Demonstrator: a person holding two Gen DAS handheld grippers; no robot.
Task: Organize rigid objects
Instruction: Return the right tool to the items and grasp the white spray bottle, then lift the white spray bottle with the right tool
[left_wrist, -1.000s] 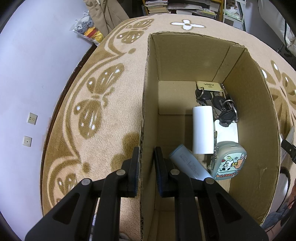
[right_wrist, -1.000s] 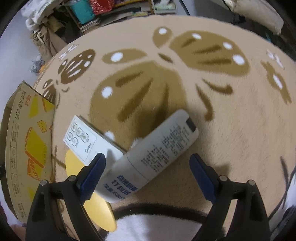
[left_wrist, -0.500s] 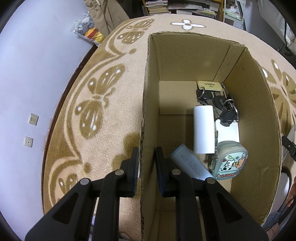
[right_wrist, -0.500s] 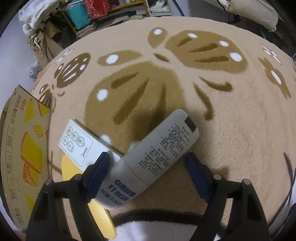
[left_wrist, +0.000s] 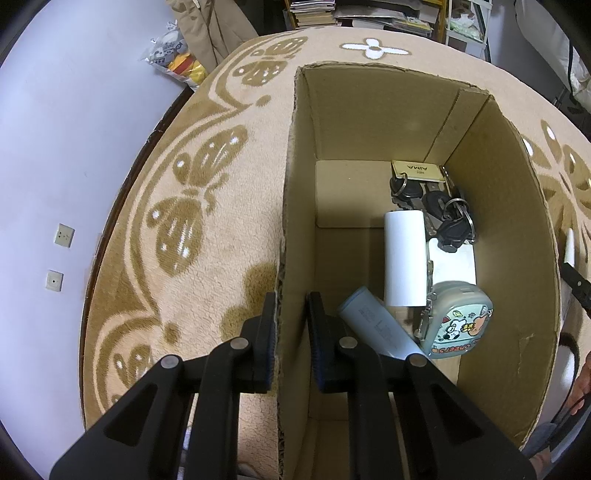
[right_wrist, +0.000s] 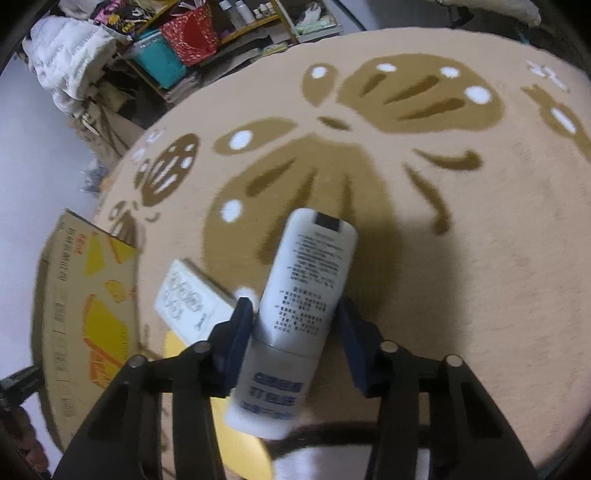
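- Swung from a diagonal lie to point at 12 o'clock, the white remote (right_wrist: 303, 295) now sits clenched in the right tool (right_wrist: 295, 332), above the rug (right_wrist: 480, 258).
- Small white box (right_wrist: 188, 299) lies at its 9 o'clock.
- Left tool (left_wrist: 290, 336) pinches the cardboard box (left_wrist: 291, 221) wall.
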